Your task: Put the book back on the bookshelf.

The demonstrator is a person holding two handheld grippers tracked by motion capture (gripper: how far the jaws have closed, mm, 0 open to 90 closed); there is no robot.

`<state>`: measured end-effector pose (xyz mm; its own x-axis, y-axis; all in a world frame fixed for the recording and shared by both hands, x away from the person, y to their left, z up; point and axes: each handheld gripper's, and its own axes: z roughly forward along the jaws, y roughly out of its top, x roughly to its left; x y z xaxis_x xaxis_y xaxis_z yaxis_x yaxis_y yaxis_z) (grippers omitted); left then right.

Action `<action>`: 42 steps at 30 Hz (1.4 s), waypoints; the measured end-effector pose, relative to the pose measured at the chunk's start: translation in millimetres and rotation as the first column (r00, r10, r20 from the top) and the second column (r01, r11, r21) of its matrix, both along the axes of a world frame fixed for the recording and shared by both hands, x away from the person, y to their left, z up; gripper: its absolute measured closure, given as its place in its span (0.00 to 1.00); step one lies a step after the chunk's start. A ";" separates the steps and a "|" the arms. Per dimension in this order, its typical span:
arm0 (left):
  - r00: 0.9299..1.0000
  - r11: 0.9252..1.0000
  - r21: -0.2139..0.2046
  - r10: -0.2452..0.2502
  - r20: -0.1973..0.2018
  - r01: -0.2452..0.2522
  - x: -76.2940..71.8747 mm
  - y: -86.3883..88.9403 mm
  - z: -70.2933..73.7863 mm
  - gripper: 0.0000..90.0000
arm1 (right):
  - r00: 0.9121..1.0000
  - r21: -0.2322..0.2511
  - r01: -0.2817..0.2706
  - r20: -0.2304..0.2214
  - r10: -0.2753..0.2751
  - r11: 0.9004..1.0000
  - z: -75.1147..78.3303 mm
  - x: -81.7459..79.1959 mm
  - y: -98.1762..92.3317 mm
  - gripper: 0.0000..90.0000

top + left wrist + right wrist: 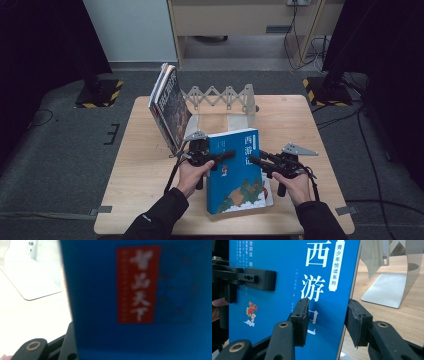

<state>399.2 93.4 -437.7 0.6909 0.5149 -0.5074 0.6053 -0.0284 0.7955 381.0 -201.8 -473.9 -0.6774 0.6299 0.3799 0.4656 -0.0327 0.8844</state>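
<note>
I see the blue book (239, 172) tilted up off the table (140, 165), its lower edge near the person, held between the 2 grippers.

Left gripper (220, 156): jaws clamp the book's left edge, 1 jaw lying across the front cover. In the left gripper view the back cover with a red label (138, 284) sits right against the camera, so I cannot see the pads themselves. In the right gripper view that black jaw presses flat on the cover.

Right gripper (327, 321): jaws part-open, straddling the book's right edge. The left pad (300, 320) lies on the front cover; the right pad (358, 323) sits just behind the edge. I cannot tell if that pad touches.

Beyond the fingertips: a grey bookend (387, 287), with 2 books (167, 105) leaning to the left.
</note>
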 end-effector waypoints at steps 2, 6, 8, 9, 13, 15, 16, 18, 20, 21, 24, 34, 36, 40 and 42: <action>1.000 1.000 -0.004 -0.004 0.014 0.004 -0.3 -0.4 2.2 0.66 | 1.000 -0.007 -0.006 0.002 0.006 1.000 2.3 0.5 -0.4 0.62; 0.995 1.000 0.005 -0.007 0.102 0.007 -3.0 -1.4 12.1 0.67 | 0.999 0.020 0.004 0.041 -0.005 1.000 8.9 1.4 -1.9 0.65; 0.993 1.000 0.013 -0.013 0.115 0.011 -5.0 -1.5 15.3 0.67 | 0.998 0.038 0.005 0.058 -0.007 0.999 11.1 1.3 -3.3 0.65; 0.993 1.000 0.013 -0.010 0.116 0.009 -5.9 -2.0 15.6 0.67 | 0.998 0.041 0.004 0.063 -0.006 0.999 11.2 1.3 -3.9 0.66; 0.993 1.000 0.028 0.001 0.116 -0.004 -9.2 -3.7 18.8 0.68 | 0.998 0.066 0.007 0.063 -0.011 0.998 9.1 1.1 -5.5 0.64; 0.994 0.999 0.035 -0.003 0.111 -0.001 -10.0 -3.5 21.8 0.68 | 0.998 0.059 0.011 0.057 -0.015 0.998 8.6 0.8 -8.1 0.58; 0.994 0.999 0.036 -0.007 0.111 0.003 -10.5 -3.5 23.7 0.68 | 0.998 0.055 0.017 0.054 -0.020 0.998 8.1 0.8 -10.2 0.56; 0.993 0.999 0.042 -0.009 0.117 0.004 -11.7 -3.2 27.1 0.68 | 0.998 0.052 0.040 0.046 -0.043 0.998 5.6 0.6 -16.0 0.51; 0.992 0.999 0.049 -0.007 0.125 0.001 -13.2 -1.6 31.9 0.68 | 0.997 0.041 0.062 0.044 -0.064 0.997 4.2 0.3 -21.8 0.50; 0.991 0.999 0.050 -0.008 0.130 0.002 -13.9 -0.1 35.0 0.68 | 0.996 0.027 0.074 0.042 -0.075 0.997 3.9 0.0 -25.2 0.48; 0.989 0.999 0.050 -0.003 0.145 -0.004 -15.8 5.1 42.7 0.68 | 0.992 -0.042 0.123 0.038 -0.121 0.992 -0.1 -0.4 -36.9 0.45; 0.976 0.992 0.075 0.085 0.199 -0.101 -18.8 31.6 63.2 0.68 | 0.958 -0.380 0.272 0.023 -0.285 0.884 -19.5 3.8 -71.1 0.33; 0.974 0.989 0.077 0.109 0.201 -0.127 -16.4 37.3 64.1 0.68 | 0.951 -0.451 0.280 0.010 -0.309 0.847 -24.9 5.0 -77.5 0.29; 0.967 0.983 0.076 0.151 0.207 -0.170 -12.8 47.3 68.2 0.68 | 0.938 -0.517 0.272 -0.045 -0.343 0.812 -36.6 7.2 -84.6 0.24; 0.962 0.980 0.071 0.169 0.214 -0.188 -11.3 52.1 71.4 0.68 | 0.934 -0.551 0.259 -0.068 -0.352 0.793 -41.1 8.3 -85.8 0.21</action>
<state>387.9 145.5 -366.2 0.6684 0.6760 -0.3102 0.4308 -0.0118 0.9024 389.3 -287.6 -515.0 -0.3756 0.9267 0.0151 0.6454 0.2498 0.7218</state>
